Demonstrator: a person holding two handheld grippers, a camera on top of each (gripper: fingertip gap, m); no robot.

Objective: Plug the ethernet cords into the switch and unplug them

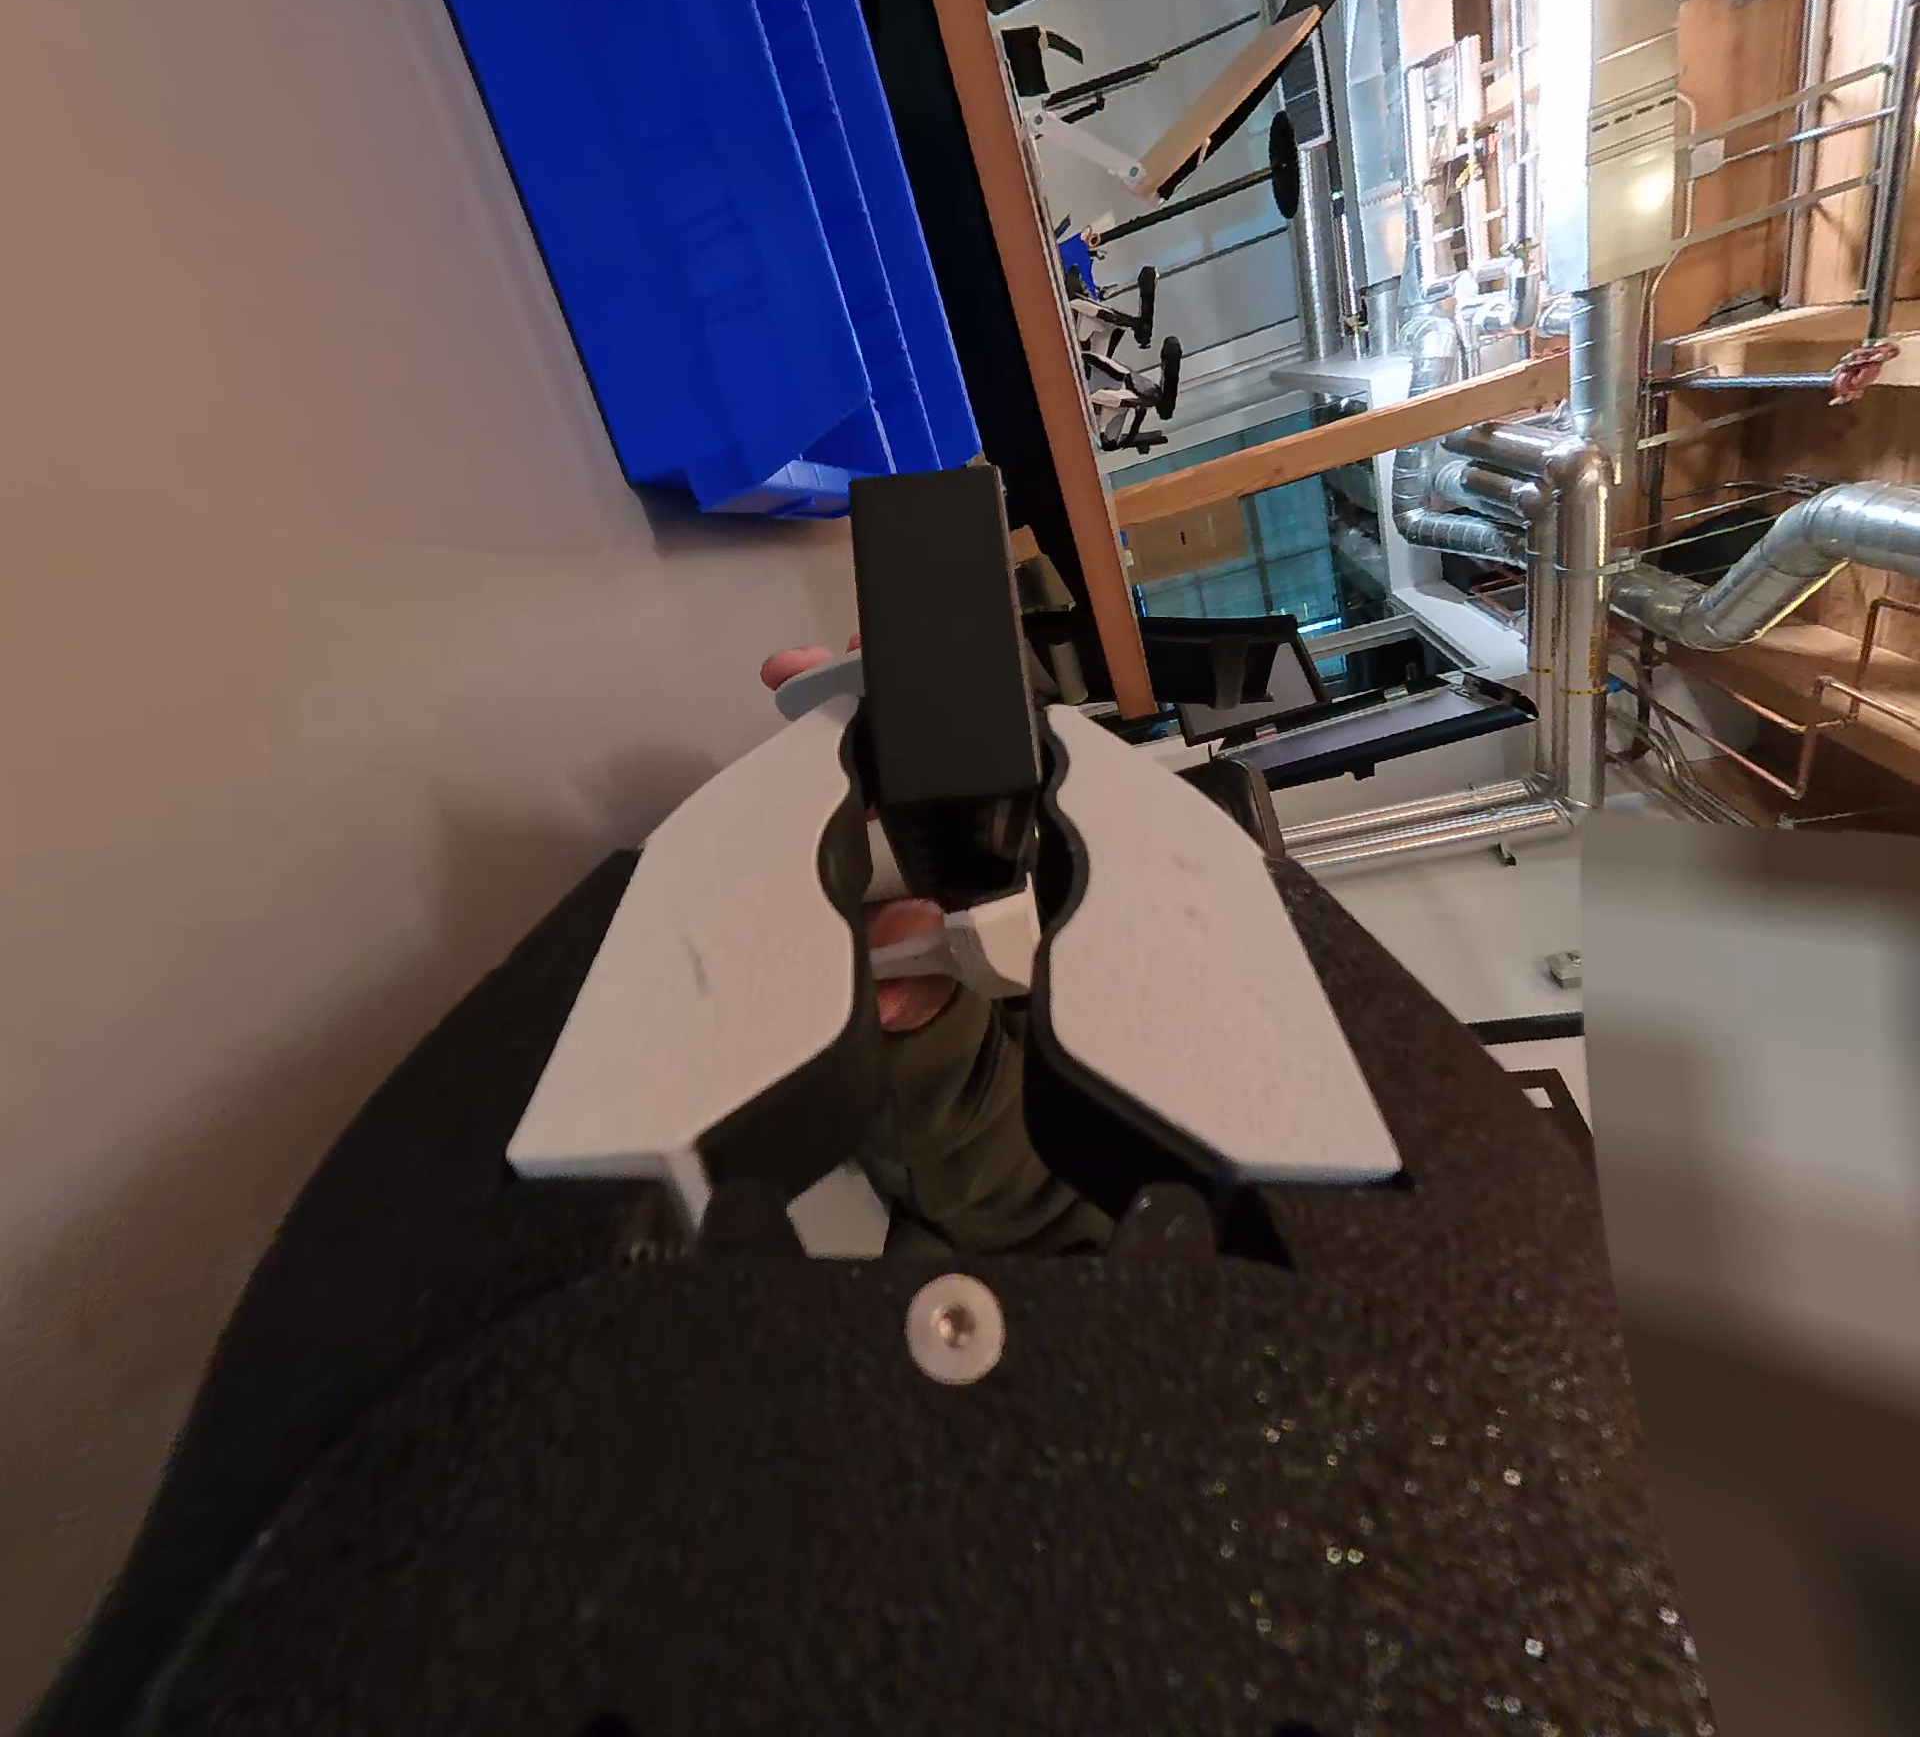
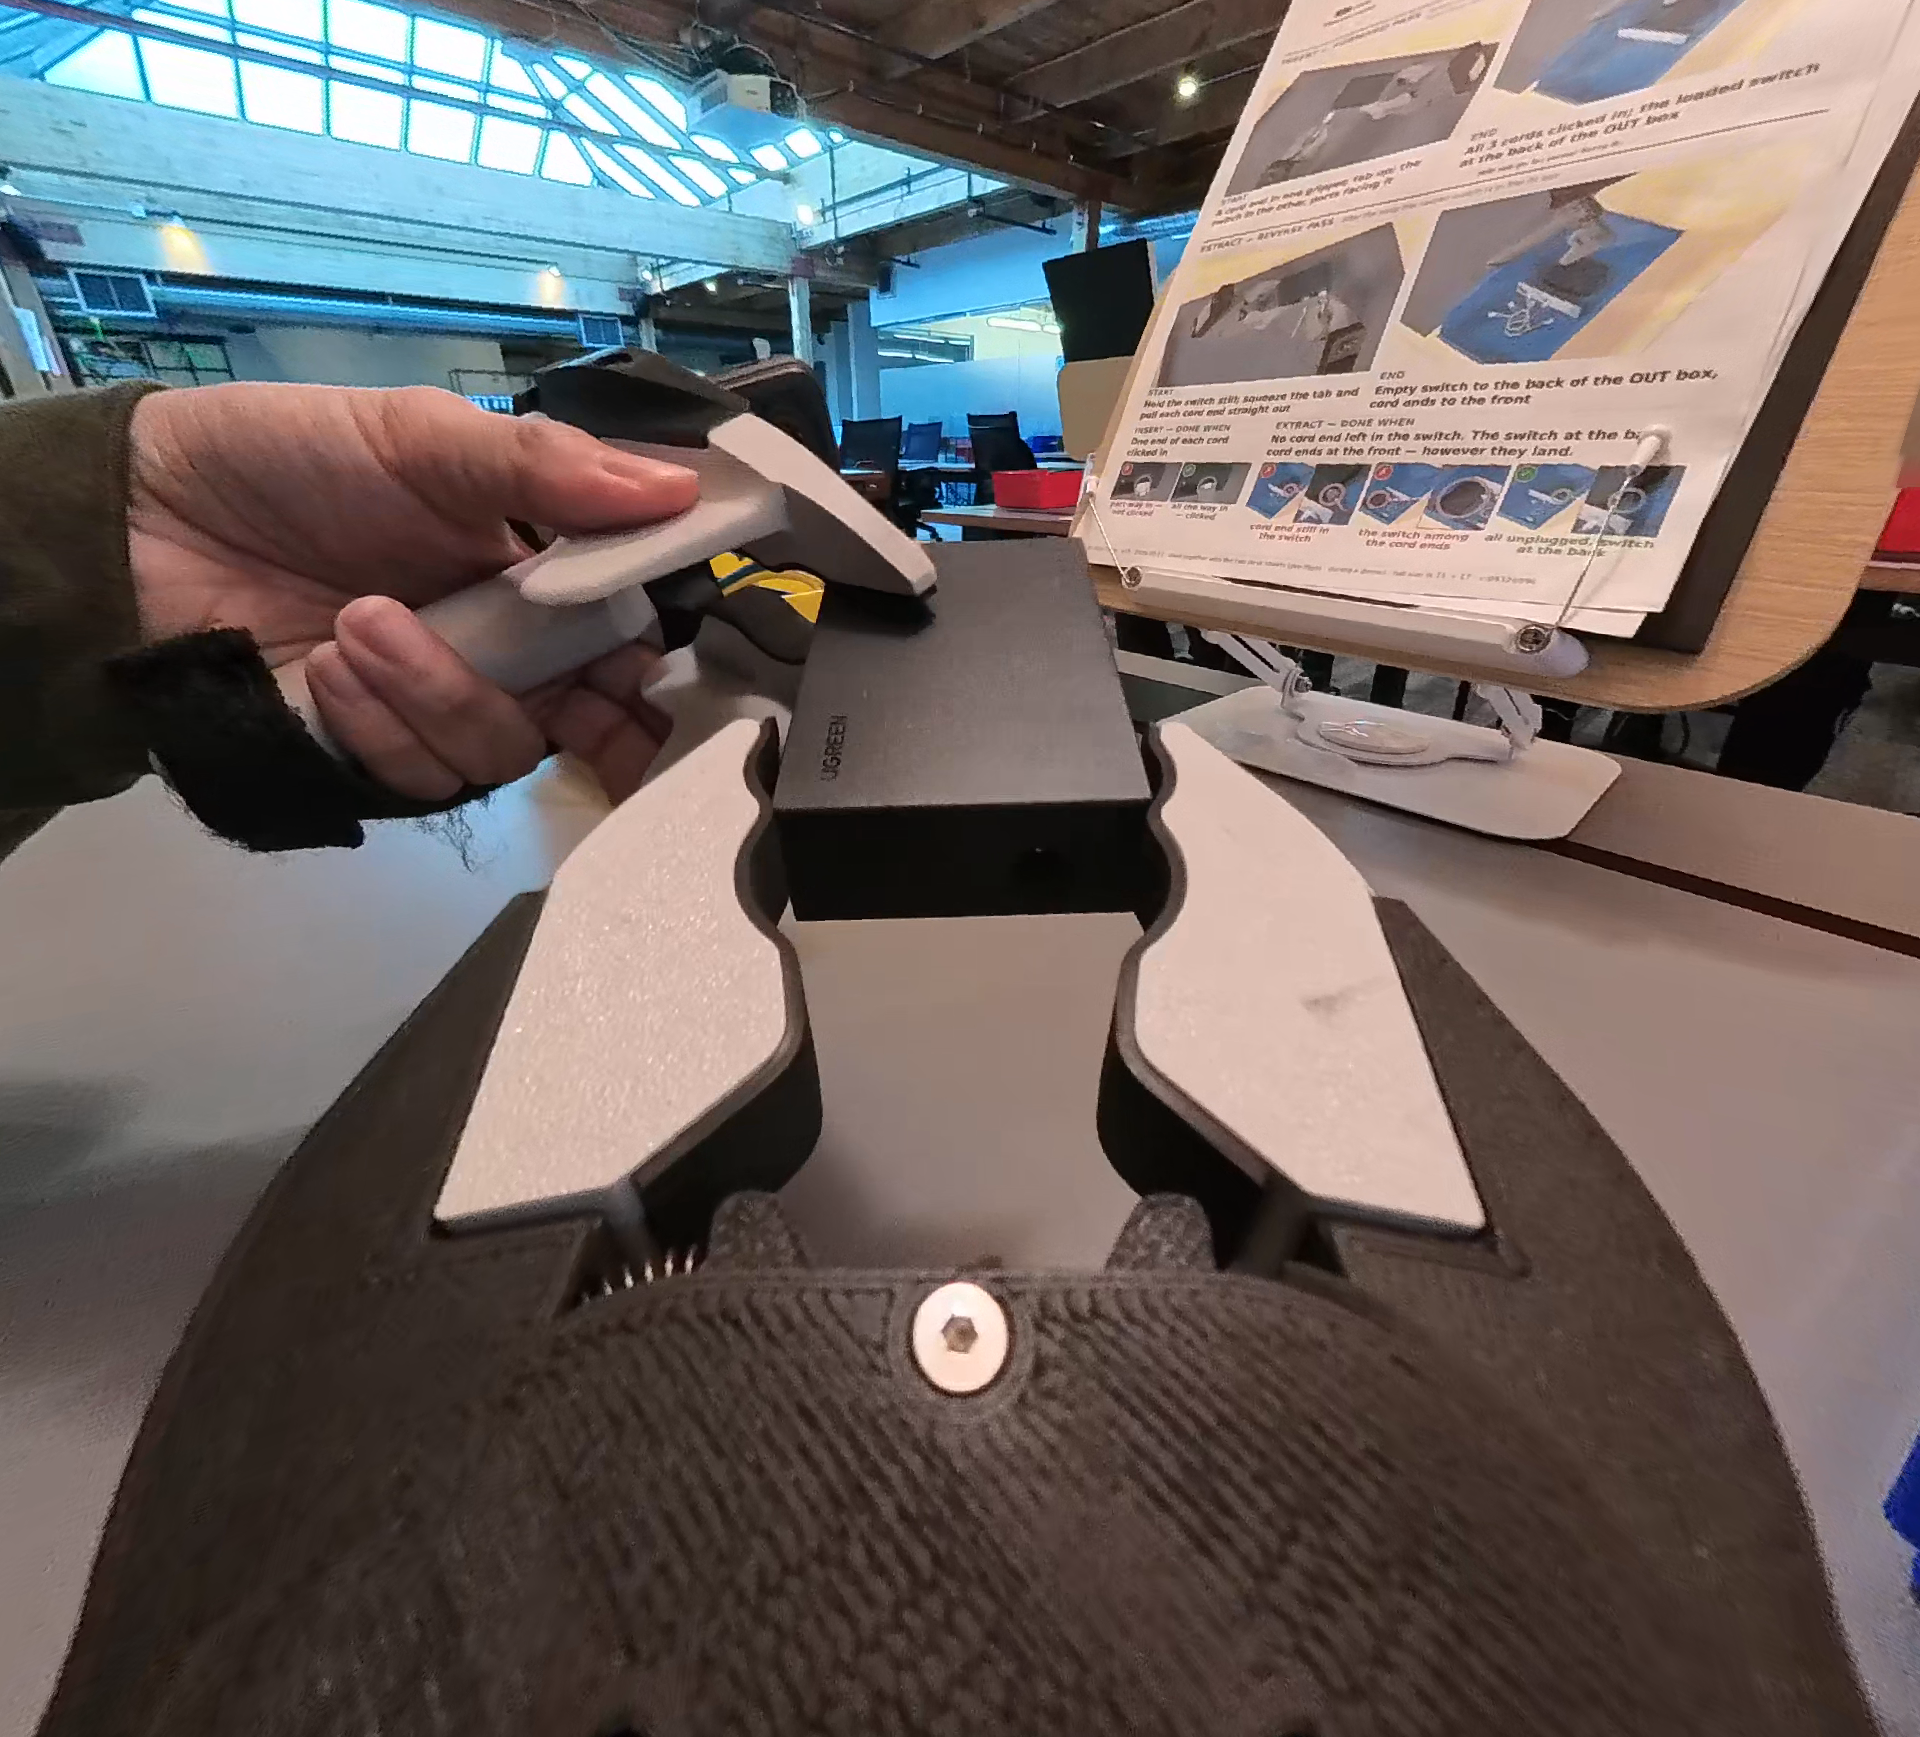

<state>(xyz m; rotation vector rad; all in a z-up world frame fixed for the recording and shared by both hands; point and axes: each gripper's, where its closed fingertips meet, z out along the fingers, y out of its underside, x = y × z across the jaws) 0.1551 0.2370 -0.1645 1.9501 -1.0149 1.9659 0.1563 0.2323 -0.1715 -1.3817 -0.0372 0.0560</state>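
The black switch (image 1: 935,627) is a small flat box. In the left wrist view my left gripper (image 1: 948,752) is shut on one end of it, and the box sticks out past the fingertips. In the right wrist view my right gripper (image 2: 961,752) has both jaws against the sides of the switch (image 2: 966,679) at its near end, holding it just above the table. The left gripper (image 2: 831,534), held by a hand (image 2: 364,524), clamps the switch's far left corner. No ethernet cord shows in either view.
A grey table (image 2: 208,1012) lies under the grippers. A tilted wooden stand with a printed instruction sheet (image 2: 1455,233) stands at the back right. A blue bin (image 1: 707,181) sits on the table beyond the switch. A blue edge (image 2: 1907,1521) shows at the far right.
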